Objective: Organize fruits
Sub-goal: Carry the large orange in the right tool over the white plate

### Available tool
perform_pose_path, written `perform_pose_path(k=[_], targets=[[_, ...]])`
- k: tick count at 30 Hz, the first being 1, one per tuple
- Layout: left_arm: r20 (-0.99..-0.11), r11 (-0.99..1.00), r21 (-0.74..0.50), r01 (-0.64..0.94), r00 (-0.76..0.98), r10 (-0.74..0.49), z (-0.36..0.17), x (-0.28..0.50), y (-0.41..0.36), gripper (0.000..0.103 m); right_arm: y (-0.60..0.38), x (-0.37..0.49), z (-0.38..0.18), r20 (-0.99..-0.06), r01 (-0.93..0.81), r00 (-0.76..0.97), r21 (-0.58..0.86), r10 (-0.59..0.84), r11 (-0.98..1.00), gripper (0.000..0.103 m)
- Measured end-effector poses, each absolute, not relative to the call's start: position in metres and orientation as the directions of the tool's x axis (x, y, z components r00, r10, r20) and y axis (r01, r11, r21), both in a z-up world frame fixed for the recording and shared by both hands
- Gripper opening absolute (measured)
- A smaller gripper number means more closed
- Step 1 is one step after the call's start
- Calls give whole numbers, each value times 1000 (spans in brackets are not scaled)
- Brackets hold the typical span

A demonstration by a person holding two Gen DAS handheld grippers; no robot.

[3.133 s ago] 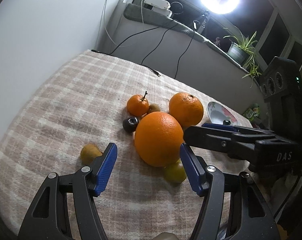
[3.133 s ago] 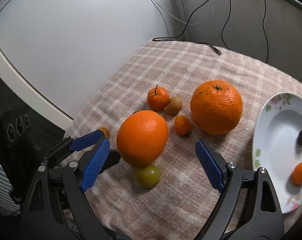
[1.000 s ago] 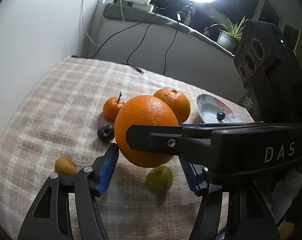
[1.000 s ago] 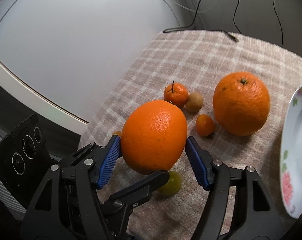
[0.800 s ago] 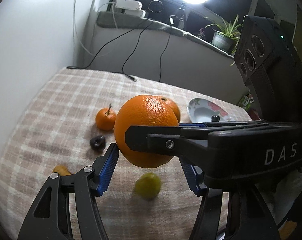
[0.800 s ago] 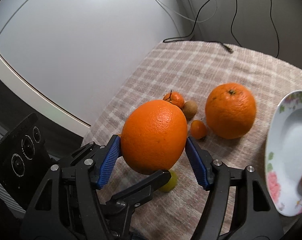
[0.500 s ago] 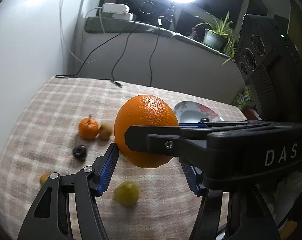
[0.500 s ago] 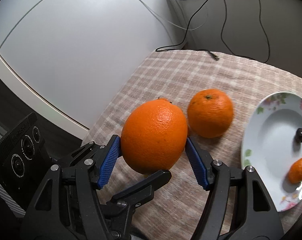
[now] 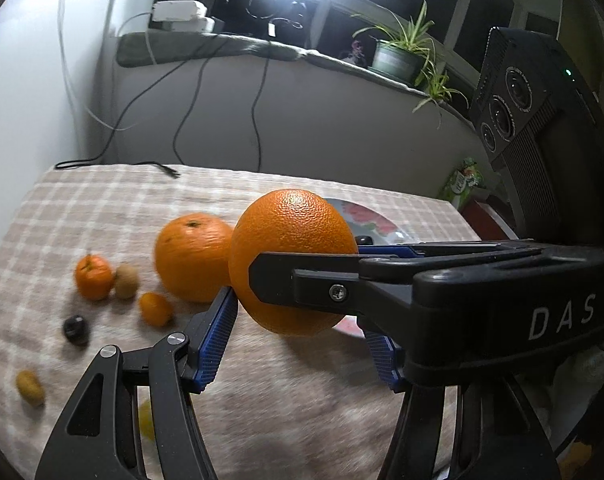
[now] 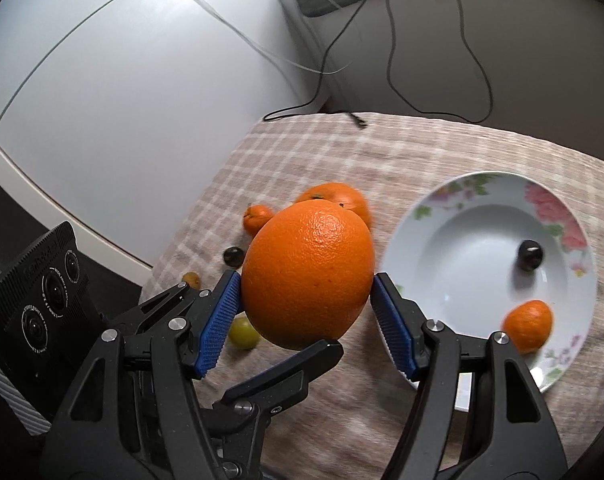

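Observation:
A large orange (image 9: 293, 248) (image 10: 308, 276) is held in the air above the checked tablecloth by both grippers at once. My left gripper (image 9: 302, 340) is shut on it from the sides. My right gripper (image 10: 306, 320) is shut on it too, its fingers crossing the left wrist view. A white flowered plate (image 10: 446, 216) lies to the right, holding a small mandarin (image 10: 528, 326) and a dark plum (image 10: 530, 254). The plate's rim (image 9: 366, 216) shows behind the orange in the left wrist view.
On the cloth lie a second large orange (image 9: 191, 256), a mandarin (image 9: 93, 276), a small kiwi (image 9: 125, 280), a kumquat (image 9: 155, 308), a dark plum (image 9: 75, 330), a brown fruit (image 9: 29, 388) and a green fruit (image 10: 243, 332). Cables trail at the table's far edge (image 9: 113, 166).
Both grippers closed on the large orange, lifted it off the cloth and carried it rightward toward the plate. The fruits on the cloth stayed put.

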State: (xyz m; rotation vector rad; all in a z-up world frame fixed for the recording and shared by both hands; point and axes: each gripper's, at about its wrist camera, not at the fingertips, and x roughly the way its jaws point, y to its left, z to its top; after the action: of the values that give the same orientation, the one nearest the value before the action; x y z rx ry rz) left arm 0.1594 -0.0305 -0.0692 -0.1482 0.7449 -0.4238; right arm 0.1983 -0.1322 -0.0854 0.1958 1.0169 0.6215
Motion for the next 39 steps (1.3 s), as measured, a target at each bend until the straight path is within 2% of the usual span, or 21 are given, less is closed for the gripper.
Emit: perform_pose_path(k=[30, 39], targets=[[-680, 879, -323, 350, 560, -473, -93, 189, -86, 61, -198, 227, -115, -766, -259, 373, 455, 523, 852, 70], [-697, 895, -285, 343, 567, -439, -94, 187, -89, 61, -196, 226, -119, -792, -247, 383, 409, 476, 878, 70]])
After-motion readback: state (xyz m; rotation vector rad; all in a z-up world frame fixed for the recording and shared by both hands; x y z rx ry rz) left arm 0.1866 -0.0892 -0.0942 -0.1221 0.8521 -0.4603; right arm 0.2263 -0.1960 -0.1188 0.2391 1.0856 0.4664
